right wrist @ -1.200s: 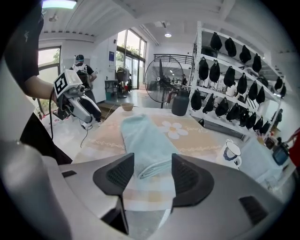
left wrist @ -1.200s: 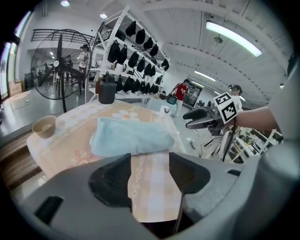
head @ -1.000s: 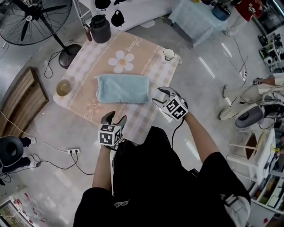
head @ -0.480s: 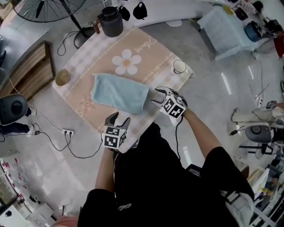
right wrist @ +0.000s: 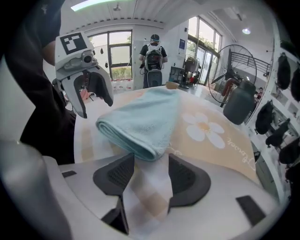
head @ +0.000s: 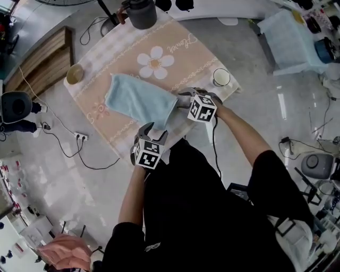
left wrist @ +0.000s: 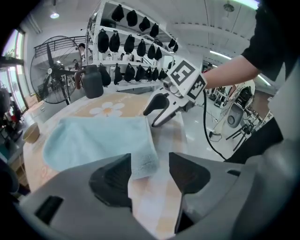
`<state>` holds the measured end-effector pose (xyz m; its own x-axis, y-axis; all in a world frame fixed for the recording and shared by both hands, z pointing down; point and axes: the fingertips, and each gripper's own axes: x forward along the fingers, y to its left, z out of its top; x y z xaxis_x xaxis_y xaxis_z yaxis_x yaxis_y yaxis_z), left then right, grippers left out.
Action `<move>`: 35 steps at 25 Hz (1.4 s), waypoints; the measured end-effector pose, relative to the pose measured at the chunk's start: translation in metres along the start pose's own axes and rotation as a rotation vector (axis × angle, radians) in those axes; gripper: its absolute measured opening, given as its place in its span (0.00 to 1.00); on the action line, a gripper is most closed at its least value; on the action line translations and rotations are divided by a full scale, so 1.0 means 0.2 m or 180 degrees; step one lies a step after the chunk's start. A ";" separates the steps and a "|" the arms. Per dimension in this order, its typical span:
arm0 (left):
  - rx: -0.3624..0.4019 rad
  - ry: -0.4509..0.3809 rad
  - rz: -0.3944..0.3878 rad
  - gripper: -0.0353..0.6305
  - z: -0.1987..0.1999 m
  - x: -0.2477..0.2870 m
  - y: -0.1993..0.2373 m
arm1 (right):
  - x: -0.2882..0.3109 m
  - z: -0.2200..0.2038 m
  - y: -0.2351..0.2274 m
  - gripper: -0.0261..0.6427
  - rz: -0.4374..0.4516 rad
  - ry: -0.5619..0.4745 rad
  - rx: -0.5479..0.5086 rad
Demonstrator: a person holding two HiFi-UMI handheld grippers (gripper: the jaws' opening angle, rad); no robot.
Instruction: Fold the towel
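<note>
Left claw (head: 151, 130) sat spread apart at a corner of the towel (head: 139, 100); right claw (head: 183, 99) was apart too, just beside its folded edge.

**Pale blue towel (head: 139, 101) on a peach checked tablecloth (head: 186, 56)**

The towel is plain pale blue. The tablecloth has peach and cream checks, with a white daisy with a yellow centre. The left gripper (head: 153, 129) and right gripper (head: 184, 99) carry cubes of black-and-white square markers. The jug (head: 142, 11) is dark grey, and the floor (head: 69, 175) is glossy light grey.
</note>
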<state>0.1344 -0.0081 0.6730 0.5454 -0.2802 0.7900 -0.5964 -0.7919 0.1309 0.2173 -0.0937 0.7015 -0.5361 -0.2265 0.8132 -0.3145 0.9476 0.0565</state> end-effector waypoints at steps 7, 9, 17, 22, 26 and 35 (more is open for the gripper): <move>-0.0010 0.0174 0.0055 0.41 -0.05 0.13 -0.03 | 0.11 -0.01 -0.01 0.38 0.0299 0.0098 -0.0030; -0.0015 0.0222 0.0089 0.41 -0.07 0.14 -0.01 | 0.13 0.00 0.00 0.38 0.0351 0.0120 -0.0077; -0.0077 0.0354 0.0115 0.40 -0.11 0.21 0.03 | 0.15 0.00 0.02 0.34 0.0566 0.0243 -0.0088; -0.0061 0.0362 0.0182 0.34 -0.13 0.22 0.06 | 0.14 0.01 0.04 0.30 0.0609 0.0265 -0.0104; -0.0124 0.0333 0.0182 0.30 -0.14 0.21 0.07 | 0.13 0.01 0.08 0.21 0.0644 0.0265 -0.0206; -0.0549 0.0221 0.0050 0.23 -0.18 0.19 0.07 | 0.13 0.00 0.13 0.13 0.0707 0.0295 -0.0252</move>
<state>0.1255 -0.0108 0.7256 0.4968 -0.2488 0.8315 -0.7000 -0.6813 0.2143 0.1945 -0.0750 0.7243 -0.5101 0.0075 0.8601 -0.1328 0.9873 -0.0873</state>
